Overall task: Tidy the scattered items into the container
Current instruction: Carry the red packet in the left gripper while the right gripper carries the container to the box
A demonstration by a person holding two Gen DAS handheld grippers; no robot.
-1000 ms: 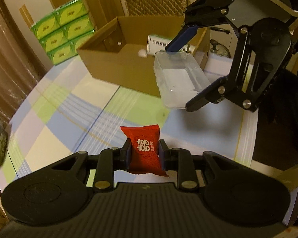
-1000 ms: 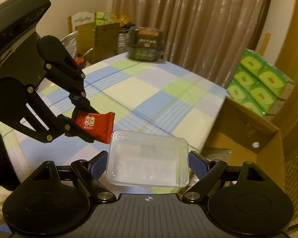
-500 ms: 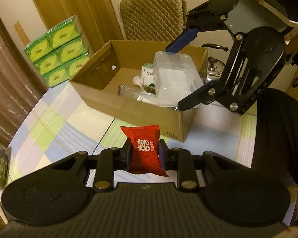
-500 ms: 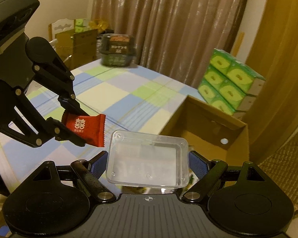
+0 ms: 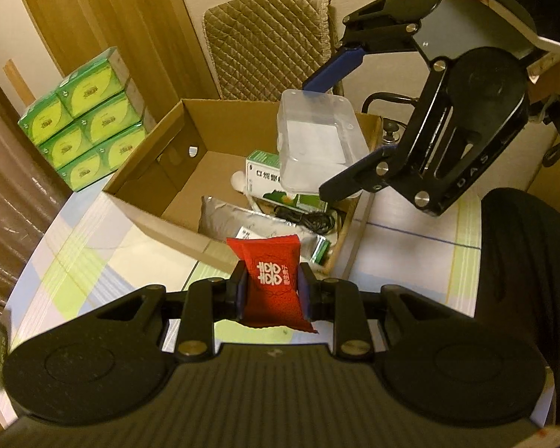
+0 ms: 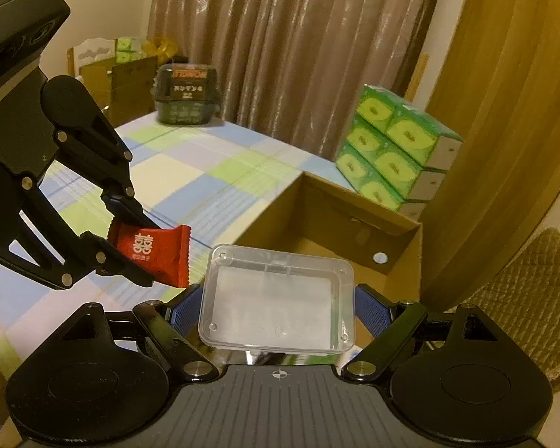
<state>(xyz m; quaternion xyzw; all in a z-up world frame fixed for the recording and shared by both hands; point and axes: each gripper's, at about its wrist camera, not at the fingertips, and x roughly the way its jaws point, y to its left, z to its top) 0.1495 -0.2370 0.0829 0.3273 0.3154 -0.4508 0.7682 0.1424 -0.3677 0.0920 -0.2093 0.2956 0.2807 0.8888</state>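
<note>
My left gripper [image 5: 271, 283] is shut on a red candy packet [image 5: 272, 280] with white characters, held just short of the near wall of the open cardboard box [image 5: 160, 224]. My right gripper [image 6: 278, 306] is shut on a clear plastic box [image 6: 278, 300] across its width. From the left wrist that clear plastic box [image 5: 317, 145] hangs above the carton's right half. From the right wrist the red packet [image 6: 153, 254] and the left gripper [image 6: 145, 252] are at left, and the cardboard box [image 6: 339, 224] lies ahead. Inside lie a green-and-white carton [image 5: 263, 171], a silver pouch [image 5: 242, 224] and a black cable [image 5: 310, 218].
A checked cloth covers the table [image 6: 190, 171]. Stacked green tissue packs [image 5: 86, 123] stand beyond the box by a wooden door. A quilted chair back [image 5: 268, 41] is behind the box. A dark packaged item [image 6: 186, 97] sits at the table's far edge near the curtain.
Both grippers have carried their loads toward the cardboard box. The clear box now hangs over the carton's inside, and the red packet has come up to its near wall.
</note>
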